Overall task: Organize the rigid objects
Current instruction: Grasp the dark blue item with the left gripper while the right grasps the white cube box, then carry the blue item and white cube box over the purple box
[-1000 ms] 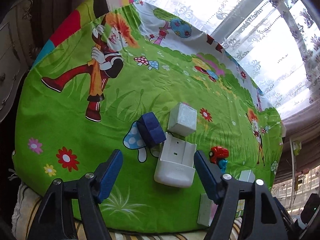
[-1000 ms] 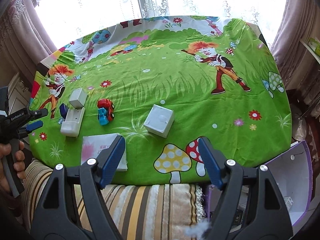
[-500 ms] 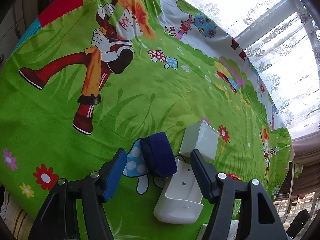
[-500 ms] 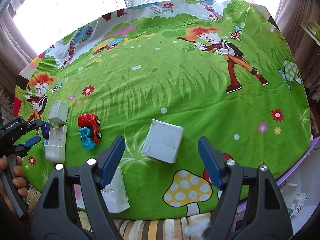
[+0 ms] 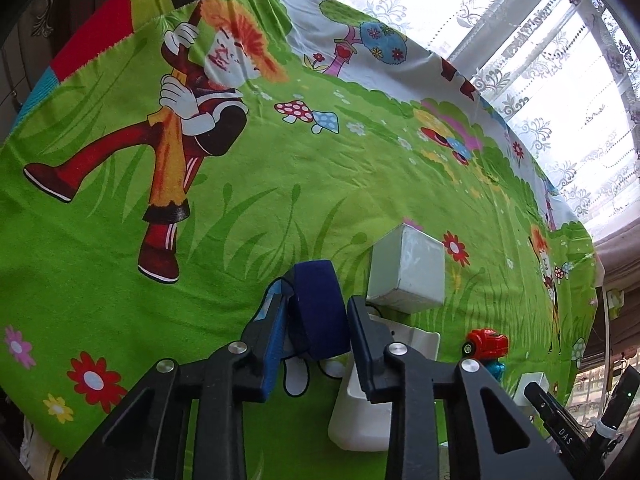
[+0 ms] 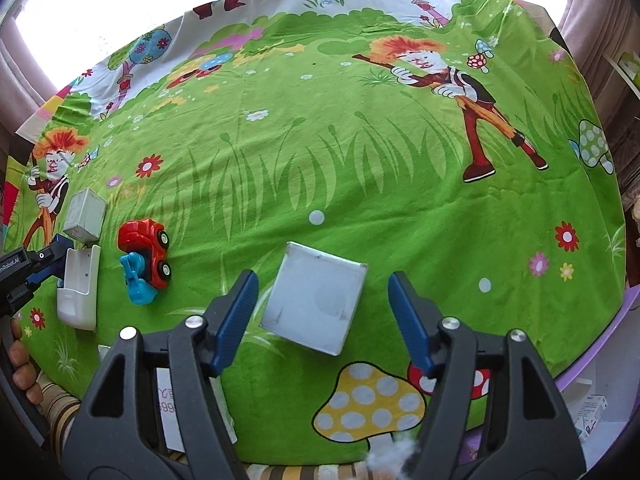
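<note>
My left gripper (image 5: 316, 316) is shut on a dark blue block (image 5: 318, 308), its pads against both sides, low over the green cartoon cloth. A small white cube (image 5: 406, 276) and a white open-topped holder (image 5: 368, 400) sit just right of it. A red and blue toy car (image 5: 486, 346) lies further right. My right gripper (image 6: 320, 312) is open, its fingers on either side of a flat white box (image 6: 316, 304) that lies on the cloth. The right wrist view also shows the toy car (image 6: 146, 256), the holder (image 6: 78, 288) and the cube (image 6: 85, 214) at the left.
A white packet with red print (image 6: 168, 400) lies at the cloth's front edge under my right gripper's left arm. A purple bin (image 6: 600, 392) with small boxes stands off the right edge. Curtained windows run behind the cloth-covered surface (image 6: 360, 140).
My left gripper moved forward and closed on the blue block. My right gripper moved forward and down until its open fingers came on either side of the flat white box.
</note>
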Available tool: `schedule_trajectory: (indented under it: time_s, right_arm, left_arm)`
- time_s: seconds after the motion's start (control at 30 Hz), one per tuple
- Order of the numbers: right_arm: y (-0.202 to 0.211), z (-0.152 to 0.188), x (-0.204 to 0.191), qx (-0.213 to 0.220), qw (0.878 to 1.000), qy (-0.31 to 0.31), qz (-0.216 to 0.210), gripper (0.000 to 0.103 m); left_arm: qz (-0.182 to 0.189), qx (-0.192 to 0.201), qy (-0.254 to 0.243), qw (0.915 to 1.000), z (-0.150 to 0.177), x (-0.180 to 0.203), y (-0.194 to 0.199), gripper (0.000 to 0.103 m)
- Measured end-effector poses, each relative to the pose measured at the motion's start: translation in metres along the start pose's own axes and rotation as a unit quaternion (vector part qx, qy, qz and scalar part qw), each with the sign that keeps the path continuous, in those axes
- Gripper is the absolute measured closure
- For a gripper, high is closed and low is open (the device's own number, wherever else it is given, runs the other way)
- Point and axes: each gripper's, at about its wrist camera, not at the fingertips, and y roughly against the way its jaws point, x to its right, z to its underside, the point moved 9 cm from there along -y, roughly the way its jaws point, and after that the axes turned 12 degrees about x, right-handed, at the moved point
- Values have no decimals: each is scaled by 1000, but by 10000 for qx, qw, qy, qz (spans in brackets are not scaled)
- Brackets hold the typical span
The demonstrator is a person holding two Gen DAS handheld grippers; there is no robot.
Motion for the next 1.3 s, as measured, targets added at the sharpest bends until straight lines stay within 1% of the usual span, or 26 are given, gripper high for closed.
schedule_trajectory:
  time_s: [0.07, 0.2, 0.33, 0.57, 0.83, 1.0, 1.13, 1.3]
  right_arm:
    - [-2, 2, 1, -36, 10000, -2, -24, 53]
    - [0, 2, -1, 29, 10000, 50, -69, 55]
    - [8, -1, -5, 208, 9996, 167, -108, 56]
    - [25, -5, -10, 545, 9978, 370, -105, 56]
    - [48, 2, 3, 680, 9972, 306, -88, 56]
    - [62, 8, 16, 732, 9970, 235, -124, 56]
    - [75, 17, 32, 750, 9970, 124, -147, 56]
    - [90, 30, 61, 755, 9971, -107, -65, 56]
  left_arm:
    - [-14, 105, -78, 9999, 0, 0, 4, 74]
    - [42, 199, -56, 9998, 3, -2, 7, 74]
    - [96, 266, -1, 9996, 4, -3, 11, 74]
    - [109, 615, -125, 9980, -5, 2, 29, 74]
    - [495, 752, -426, 9950, 4, 44, 59, 74]
    - [773, 715, -657, 9923, 20, 77, 76, 74]
    - [1017, 550, -876, 9894, 45, 107, 85, 74]
    - [1332, 228, -1166, 9839, 83, 143, 91, 74]
